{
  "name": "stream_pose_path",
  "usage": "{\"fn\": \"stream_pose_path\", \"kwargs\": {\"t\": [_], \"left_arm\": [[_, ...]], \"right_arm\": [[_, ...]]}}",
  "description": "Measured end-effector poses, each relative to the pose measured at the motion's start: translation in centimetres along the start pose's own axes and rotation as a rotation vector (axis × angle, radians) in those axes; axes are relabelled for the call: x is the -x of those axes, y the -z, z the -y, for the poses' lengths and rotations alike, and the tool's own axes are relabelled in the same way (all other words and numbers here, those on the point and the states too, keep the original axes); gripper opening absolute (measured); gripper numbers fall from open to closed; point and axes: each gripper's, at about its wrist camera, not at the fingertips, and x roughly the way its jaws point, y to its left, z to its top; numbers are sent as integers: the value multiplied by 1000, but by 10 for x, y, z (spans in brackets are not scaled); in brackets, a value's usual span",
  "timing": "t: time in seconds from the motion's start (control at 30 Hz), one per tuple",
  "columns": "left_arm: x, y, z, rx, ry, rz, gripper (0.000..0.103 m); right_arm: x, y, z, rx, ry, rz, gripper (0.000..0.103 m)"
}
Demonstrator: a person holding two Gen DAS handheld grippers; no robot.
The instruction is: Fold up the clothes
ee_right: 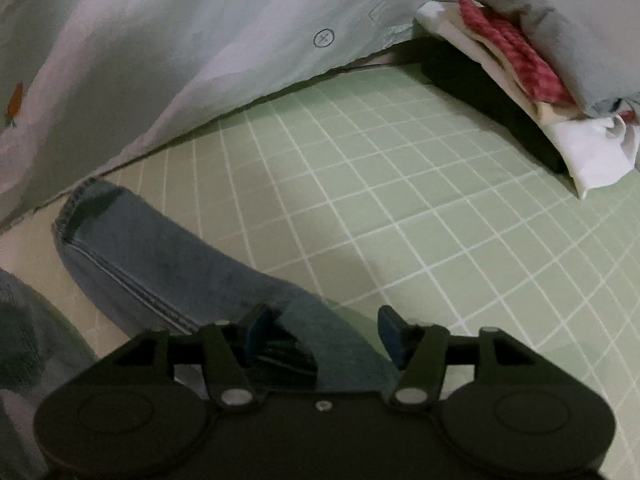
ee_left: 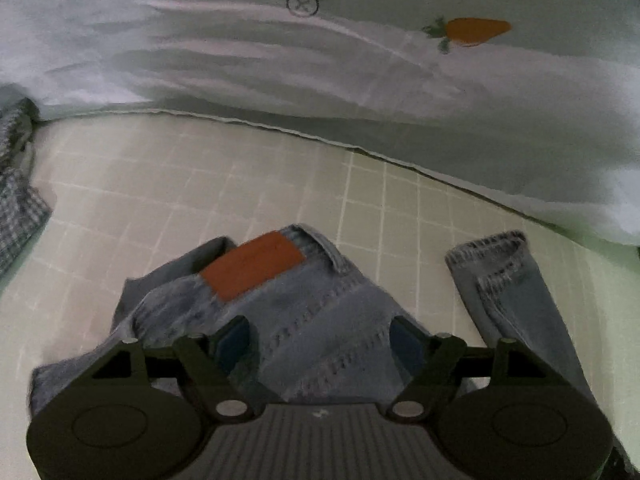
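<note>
Green grid sheet (ee_right: 440, 216); both tools agape over jeans (ee_left: 320, 312)

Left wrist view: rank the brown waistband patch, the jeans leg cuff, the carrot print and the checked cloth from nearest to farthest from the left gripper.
From the left gripper, open over the jeans:
1. Brown waistband patch, just ahead, slightly left.
2. Jeans leg cuff, ahead right.
3. Checked cloth, far left edge.
4. Carrot print, top right on the pale sheet.

Both wrist views steeply down, close over jeans (ee_left: 320, 320); shared.
</note>
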Motion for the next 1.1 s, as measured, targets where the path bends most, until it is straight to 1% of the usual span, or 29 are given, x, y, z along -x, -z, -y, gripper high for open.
{"fn": "stream_pose_path", "kwargs": {"t": [0.07,0.13,0.2,0.3,0.37,0.4,0.43,0.47,0.5,0.53,0.57,0.63,0.73,0.83,0.93,1.1], "left_arm": [[-13,-10,-1,28,-23,-12,78],[-24,-19,-2,68,-24,-18,78],[-30,-26,-1,65,-42,4,78],[-44,-37,6,51,-81,7,75],[-52,-40,8,44,-111,-5,63],[-56,-41,9,41,-125,-11,53],[-56,-40,9,49,-113,-5,51],[-57,-39,8,58,-101,0,42],[-57,-38,8,67,-90,6,30],[-58,-37,8,75,-78,12,28],[-58,-35,8,83,-67,18,22],[-54,-32,12,65,-81,40,20],[-44,-28,13,75,-75,63,18],[-22,-17,2,105,-63,97,17],[12,4,-13,147,-34,145,15],[84,52,-40,215,-15,267,15]], "right_arm": [[-5,-1,0,2,7,-9,66],[-10,-2,1,-1,12,-20,68],[-14,-3,1,-3,17,-30,70],[-22,-7,-1,3,22,-42,71],[-27,-9,-3,15,27,-48,72],[-29,-10,-4,21,30,-49,73],[-30,-11,-5,22,32,-50,74],[-30,-12,-5,23,34,-51,75],[-31,-12,-5,24,37,-52,75],[-32,-13,-6,25,39,-54,75],[-33,-14,-6,26,41,-55,76],[-33,-13,-6,25,41,-56,76],[-33,-13,-6,27,40,-58,77],[-30,-11,-7,37,40,-60,77],[-22,-7,-7,44,39,-54,77],[0,5,-4,41,21,-24,77]]}}
